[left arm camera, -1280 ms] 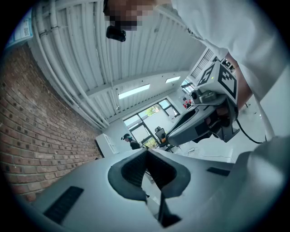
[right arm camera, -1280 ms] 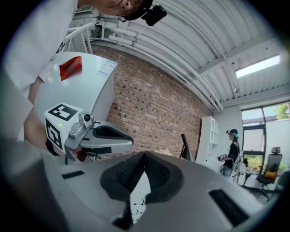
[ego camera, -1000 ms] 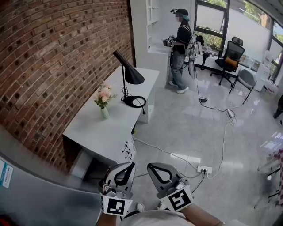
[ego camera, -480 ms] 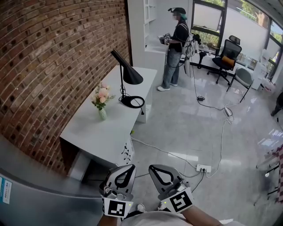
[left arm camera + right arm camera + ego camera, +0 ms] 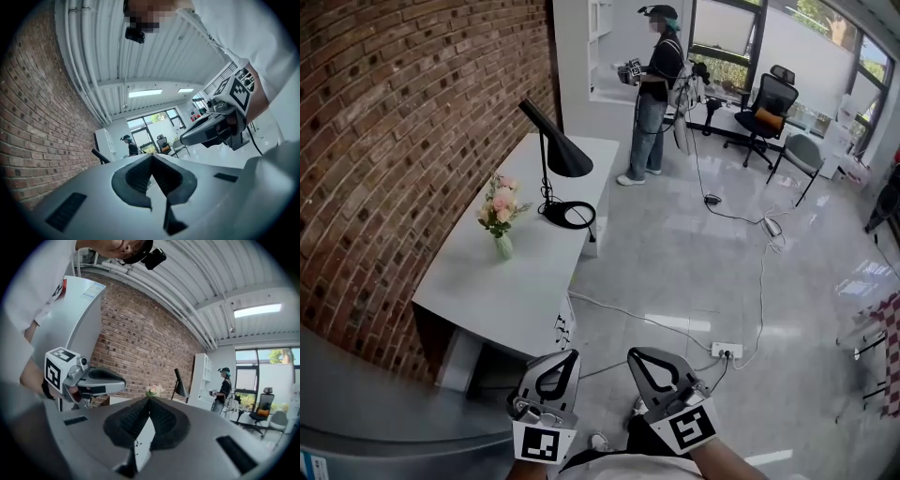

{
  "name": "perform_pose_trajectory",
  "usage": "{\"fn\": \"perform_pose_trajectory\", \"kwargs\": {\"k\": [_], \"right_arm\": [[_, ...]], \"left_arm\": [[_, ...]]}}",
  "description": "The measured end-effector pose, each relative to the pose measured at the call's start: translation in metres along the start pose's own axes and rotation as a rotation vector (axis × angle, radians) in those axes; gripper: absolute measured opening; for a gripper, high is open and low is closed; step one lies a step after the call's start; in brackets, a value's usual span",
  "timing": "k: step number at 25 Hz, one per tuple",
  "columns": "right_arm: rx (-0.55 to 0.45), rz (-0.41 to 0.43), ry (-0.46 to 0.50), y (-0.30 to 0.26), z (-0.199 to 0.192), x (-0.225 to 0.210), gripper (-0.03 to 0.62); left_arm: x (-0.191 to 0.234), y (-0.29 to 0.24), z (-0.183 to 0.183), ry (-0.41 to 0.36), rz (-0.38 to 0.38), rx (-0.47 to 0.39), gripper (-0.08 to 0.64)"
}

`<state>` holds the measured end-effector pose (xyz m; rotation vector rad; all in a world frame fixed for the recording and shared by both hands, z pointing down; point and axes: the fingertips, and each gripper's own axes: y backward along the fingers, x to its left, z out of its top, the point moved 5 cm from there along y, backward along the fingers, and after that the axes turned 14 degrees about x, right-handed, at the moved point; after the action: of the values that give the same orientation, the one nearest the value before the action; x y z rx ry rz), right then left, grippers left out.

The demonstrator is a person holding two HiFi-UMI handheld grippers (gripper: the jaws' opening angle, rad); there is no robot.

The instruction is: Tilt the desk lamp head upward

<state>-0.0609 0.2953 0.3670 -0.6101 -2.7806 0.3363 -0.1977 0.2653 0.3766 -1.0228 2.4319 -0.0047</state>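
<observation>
The black desk lamp (image 5: 565, 160) stands on the white desk (image 5: 487, 281) by the brick wall, its cone head pointing down over its round base (image 5: 568, 216). Both grippers are held low near my body, well short of the desk. My left gripper (image 5: 563, 357) is shut with nothing in it, and so is my right gripper (image 5: 641, 356). In the left gripper view the jaws (image 5: 151, 157) meet, and the lamp (image 5: 99, 156) shows small and far. In the right gripper view the jaws (image 5: 149, 400) are shut too, with the lamp (image 5: 181, 385) beyond them.
A small vase of pink flowers (image 5: 498, 212) stands on the desk left of the lamp. A power strip (image 5: 726, 351) and cables lie on the floor. Another person (image 5: 651, 89) stands at the back near a white cabinet, with an office chair (image 5: 765, 101) further right.
The view has shifted so the desk and lamp sit further left and a little nearer. The person at the back has stepped left. Both grippers stay shut and low.
</observation>
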Motion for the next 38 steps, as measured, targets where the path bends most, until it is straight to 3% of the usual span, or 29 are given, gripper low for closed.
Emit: {"fn": "perform_pose_trajectory", "kwargs": {"k": [6,17,24,38], "right_arm": [[-0.023,0.036,0.017,-0.046,-0.003,-0.048,0.017],[-0.074,0.237,0.037,-0.134,-0.007,-0.154,0.017],[-0.103,0.280,0.041,-0.166,-0.013,-0.217,0.017],[-0.134,0.306,0.068,-0.209,0.001,-0.256,0.017]], "left_arm": [[0.013,-0.051,-0.001,-0.008,0.025,0.028,0.008],[0.050,-0.181,0.015,0.016,0.131,0.121,0.008],[0.052,-0.238,0.022,0.034,0.183,0.152,0.008],[0.079,-0.280,0.019,0.044,0.242,0.157,0.008]]}}
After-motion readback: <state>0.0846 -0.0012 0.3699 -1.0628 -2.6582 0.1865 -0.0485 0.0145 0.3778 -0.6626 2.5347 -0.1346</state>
